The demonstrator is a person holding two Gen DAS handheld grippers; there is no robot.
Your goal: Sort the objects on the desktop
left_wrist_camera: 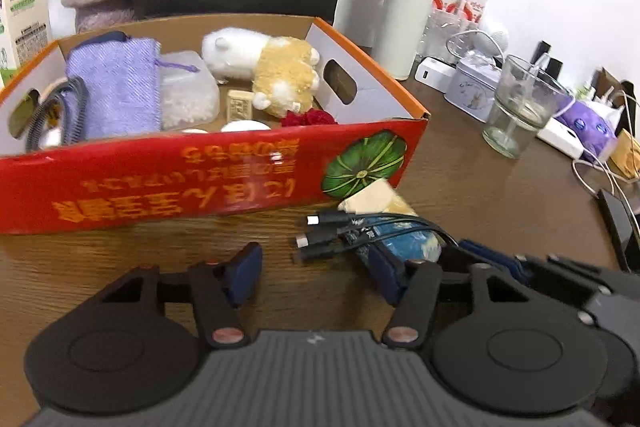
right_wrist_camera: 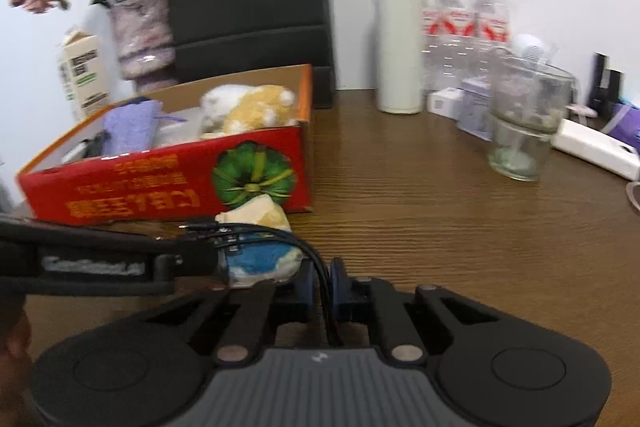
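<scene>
Right hand-held gripper [right_wrist_camera: 321, 281] at bottom centre, blue pads pinched on black cable bundle [right_wrist_camera: 316, 259]. Cable plugs lie across blue-and-white soft item [right_wrist_camera: 264, 259] on brown wooden table [right_wrist_camera: 420, 211]. Just behind, red cardboard box [right_wrist_camera: 160, 183] with green pumpkin print holds plush toy [right_wrist_camera: 248, 109] and purple pouch [right_wrist_camera: 128, 127]. Left hand-held gripper [right_wrist_camera: 208, 257] reaches in from left edge. Glass cup [right_wrist_camera: 524, 123], white thermos [right_wrist_camera: 398, 39] further right.

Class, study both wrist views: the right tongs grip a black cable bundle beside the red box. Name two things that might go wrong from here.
1. The right tongs pinch the black cable bundle far from its loose plugs, which may snag the red box wall when lifted.
2. The bundle lies across the blue and white packet, so lifting might drag it along.
</scene>
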